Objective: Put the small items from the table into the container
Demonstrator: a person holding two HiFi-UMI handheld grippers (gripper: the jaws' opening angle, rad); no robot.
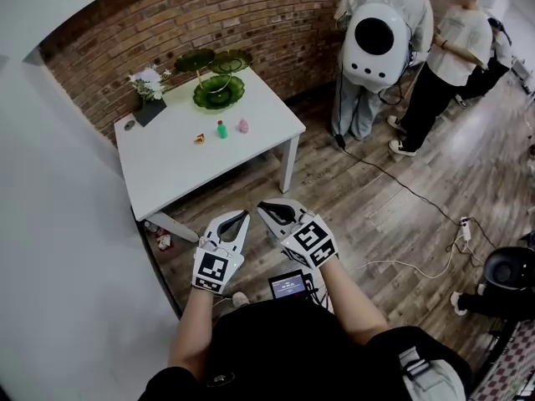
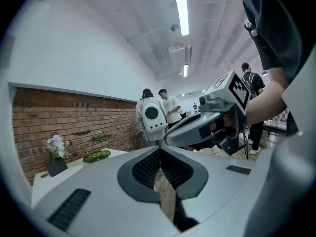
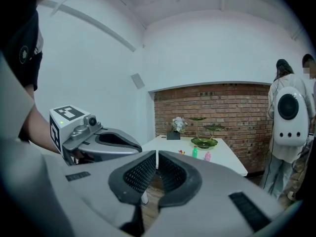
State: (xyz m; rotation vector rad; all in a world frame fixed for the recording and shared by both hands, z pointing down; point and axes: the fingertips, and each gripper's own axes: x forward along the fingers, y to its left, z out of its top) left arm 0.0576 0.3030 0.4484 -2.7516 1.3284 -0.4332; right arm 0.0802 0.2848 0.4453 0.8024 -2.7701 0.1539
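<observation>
Three small items lie mid-table on the white table (image 1: 171, 170): an orange-red piece (image 1: 200, 139), a green bottle (image 1: 221, 129) and a pink bottle (image 1: 243, 125). Behind them stands a green tiered dish stand (image 1: 218, 90), also in the right gripper view as the stand (image 3: 204, 141) with the green bottle (image 3: 195, 153) and pink bottle (image 3: 207, 156). My left gripper (image 1: 243, 215) and right gripper (image 1: 262, 206) hover side by side over the floor, short of the table's near edge. Both are shut with nothing between the jaws.
A dark pot of white flowers (image 1: 149, 93) sits at the table's back left by the brick wall (image 1: 251, 15). Two people (image 1: 380, 48) stand to the right on the wood floor, with a cable (image 1: 401, 186) trailing across it. A grey wall (image 1: 58, 224) runs along the left.
</observation>
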